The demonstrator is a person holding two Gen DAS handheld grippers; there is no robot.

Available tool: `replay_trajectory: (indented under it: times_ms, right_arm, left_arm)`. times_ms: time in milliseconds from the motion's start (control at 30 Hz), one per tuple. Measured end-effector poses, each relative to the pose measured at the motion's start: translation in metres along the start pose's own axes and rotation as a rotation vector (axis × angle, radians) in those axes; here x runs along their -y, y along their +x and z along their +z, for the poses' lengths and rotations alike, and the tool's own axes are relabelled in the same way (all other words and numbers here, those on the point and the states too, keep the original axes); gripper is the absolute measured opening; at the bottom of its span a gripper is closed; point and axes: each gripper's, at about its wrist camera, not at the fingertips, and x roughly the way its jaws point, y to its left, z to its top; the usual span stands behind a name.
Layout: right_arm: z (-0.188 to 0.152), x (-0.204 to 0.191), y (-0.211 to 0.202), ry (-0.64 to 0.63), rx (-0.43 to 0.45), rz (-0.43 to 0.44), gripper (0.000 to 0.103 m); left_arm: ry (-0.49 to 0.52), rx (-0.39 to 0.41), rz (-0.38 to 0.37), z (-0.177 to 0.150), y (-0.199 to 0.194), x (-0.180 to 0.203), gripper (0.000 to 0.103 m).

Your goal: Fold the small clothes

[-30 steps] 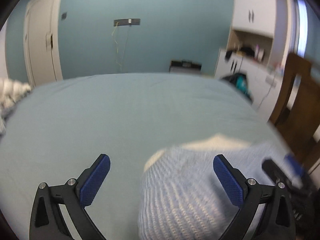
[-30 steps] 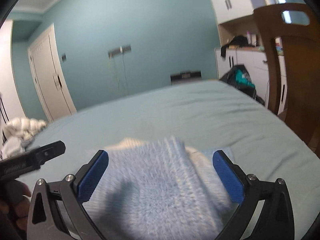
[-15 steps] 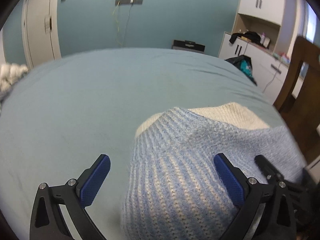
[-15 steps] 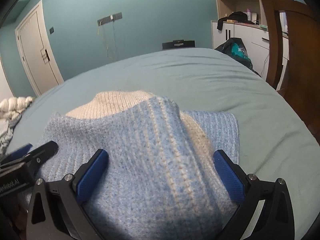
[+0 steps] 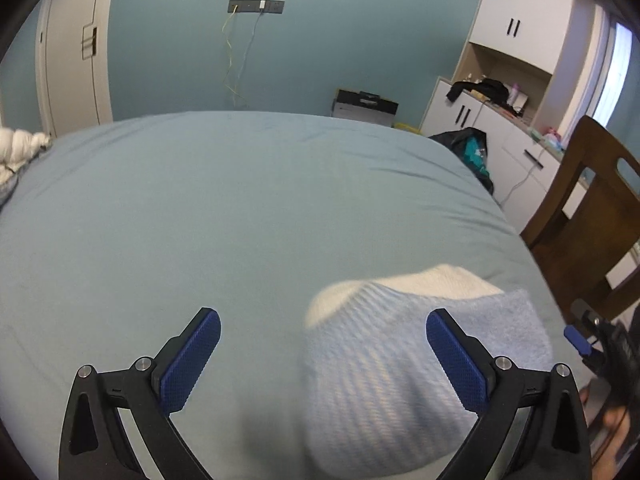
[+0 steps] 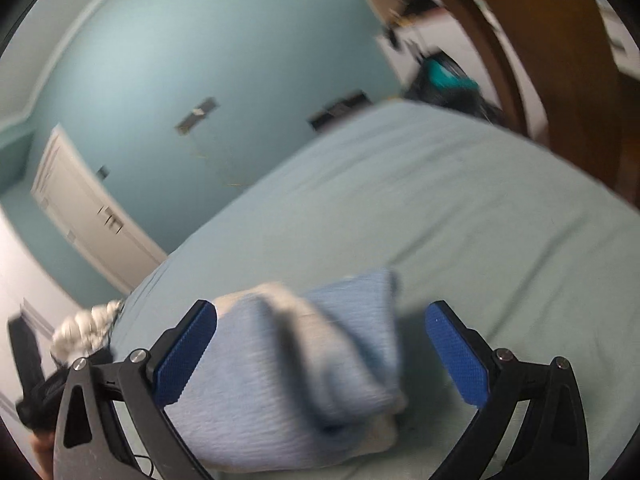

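A small light-blue and cream knitted sweater [image 5: 384, 376] lies folded into a bundle on the pale blue bed [image 5: 240, 208]. My left gripper [image 5: 322, 364] hovers open over its left part, with nothing between the blue pads [image 5: 190, 364]. In the tilted, blurred right wrist view the same sweater [image 6: 288, 384] lies between the wide-apart fingers of my right gripper [image 6: 320, 356], which stands open and grips nothing. The right gripper's tip [image 5: 588, 340] shows at the right edge of the left wrist view, beside the sweater.
A wooden chair [image 5: 588, 216] stands at the bed's right side, also seen in the right wrist view as the chair [image 6: 552, 60]. White cupboards [image 5: 500, 92] and a dark bag [image 5: 468, 152] sit beyond. A white fluffy pile [image 5: 16, 152] lies at the bed's far left. The bed's far half is bare sheet.
Both grippers have pulled back from the sweater. The right wrist view has rolled sideways and blurred with motion. The sweater now sits as a more compact bundle.
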Motion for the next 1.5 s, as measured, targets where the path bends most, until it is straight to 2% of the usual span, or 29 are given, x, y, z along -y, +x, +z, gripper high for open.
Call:
replay_trajectory:
  times_ms: [100, 167, 333, 433, 500, 567, 667, 700, 767, 800, 933, 1133, 1300, 1433, 1500]
  right_arm:
    - [0.005, 0.028, 0.024, 0.152, -0.086, 0.030, 0.102]
    - [0.004, 0.040, 0.039, 0.245, -0.138, 0.086, 0.102]
    - [0.004, 0.057, 0.074, 0.355, -0.279, 0.159, 0.102]
    - [0.004, 0.066, 0.091, 0.423, -0.357, 0.231, 0.102]
    - [-0.003, 0.069, 0.110, 0.467, -0.448, 0.288, 0.102]
    - [-0.012, 0.067, 0.130, 0.485, -0.544, 0.314, 0.102]
    - [-0.025, 0.052, 0.156, 0.451, -0.665, 0.320, 0.102]
    - [-0.028, 0.049, 0.160, 0.440, -0.672, 0.314, 0.102]
    - [-0.032, 0.046, 0.164, 0.442, -0.676, 0.331, 0.102]
    - [-0.034, 0.047, 0.166, 0.448, -0.675, 0.345, 0.102]
    - [-0.047, 0.051, 0.177, 0.484, -0.680, 0.361, 0.102]
    - [-0.058, 0.025, 0.177, 0.422, -0.690, 0.342, 0.103]
    - [-0.059, -0.008, 0.179, 0.327, -0.696, 0.319, 0.102]
    - [-0.058, -0.036, 0.171, 0.268, -0.640, 0.317, 0.102]
    - [-0.055, -0.053, 0.163, 0.233, -0.593, 0.350, 0.099]
  left_arm:
    - [0.003, -0.027, 0.059, 0.004, 0.008, -0.014, 0.103]
    - [0.004, -0.089, 0.085, 0.003, 0.020, -0.023, 0.103]
    - [0.051, -0.245, 0.048, -0.008, 0.046, -0.026, 0.103]
    - [0.065, -0.309, -0.006, -0.012, 0.055, -0.024, 0.103]
    - [0.030, -0.354, -0.082, -0.016, 0.061, -0.024, 0.103]
    - [-0.055, -0.414, -0.192, -0.020, 0.073, -0.029, 0.103]
    - [-0.204, -0.465, -0.285, -0.025, 0.092, -0.043, 0.103]
    - [-0.273, -0.488, -0.325, -0.029, 0.102, -0.051, 0.103]
    - [-0.348, -0.519, -0.387, -0.035, 0.118, -0.058, 0.103]
    - [-0.395, -0.542, -0.443, -0.041, 0.130, -0.063, 0.103]
    - [-0.504, -0.595, -0.581, -0.059, 0.152, -0.063, 0.103]
    - [-0.503, -0.618, -0.613, -0.066, 0.158, -0.051, 0.103]
    - [-0.452, -0.619, -0.594, -0.066, 0.157, -0.040, 0.103]
    - [-0.400, -0.602, -0.596, -0.059, 0.152, -0.033, 0.103]
    - [-0.409, -0.580, -0.601, -0.055, 0.149, -0.036, 0.103]
